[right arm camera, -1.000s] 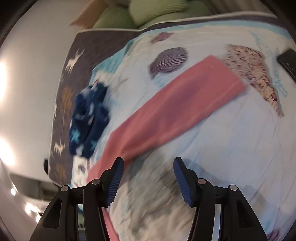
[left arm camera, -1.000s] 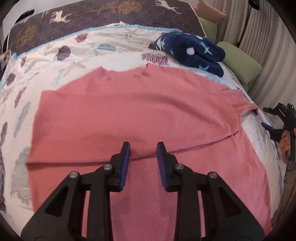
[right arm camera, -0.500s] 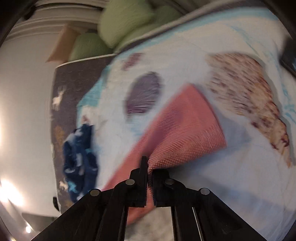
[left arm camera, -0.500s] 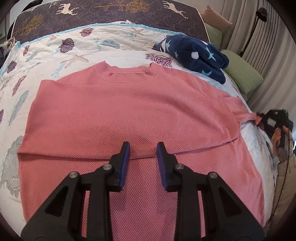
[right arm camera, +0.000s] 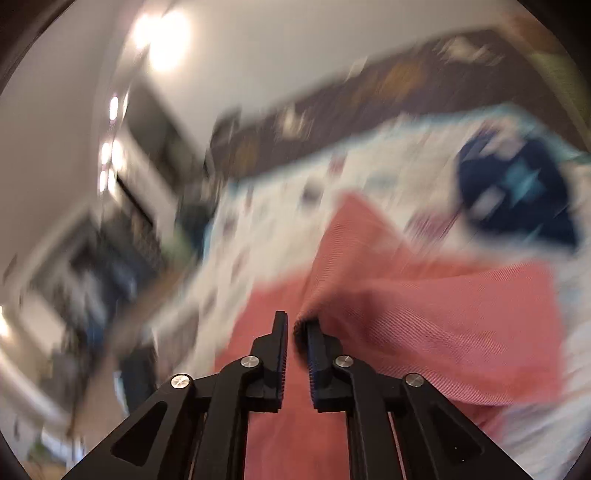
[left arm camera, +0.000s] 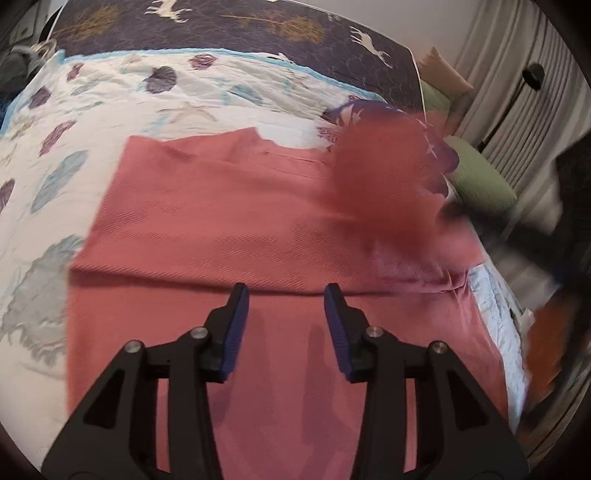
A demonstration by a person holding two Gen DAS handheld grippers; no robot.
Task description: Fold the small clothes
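Observation:
A pink sweater (left arm camera: 221, 206) lies flat on the bed with its lower part folded up. Low over that fold, my left gripper (left arm camera: 287, 291) has its jaws opening, with nothing between them. One sleeve (left arm camera: 384, 177) is lifted and swings, blurred, over the sweater's right shoulder. In the right wrist view my right gripper (right arm camera: 296, 323) holds that sleeve (right arm camera: 424, 314) by its end, pinched at the fingertips. Its jaws are narrow and opening slightly. The sweater body (right arm camera: 258, 314) lies below it.
A seashell-print bedspread (left arm camera: 110, 110) covers the bed, with a dark deer-print blanket (left arm camera: 221, 33) at the far side. A navy star blanket (right arm camera: 517, 192) lies beyond the sweater's collar. Green pillows (left arm camera: 480, 181) are at the right. A blurred person (left arm camera: 546, 350) stands by the right bed edge.
The right gripper shut on the sleeve's end, then lifted it and swung it across towards the sweater's body. The left gripper's jaws widened and it shifted a little over the fold.

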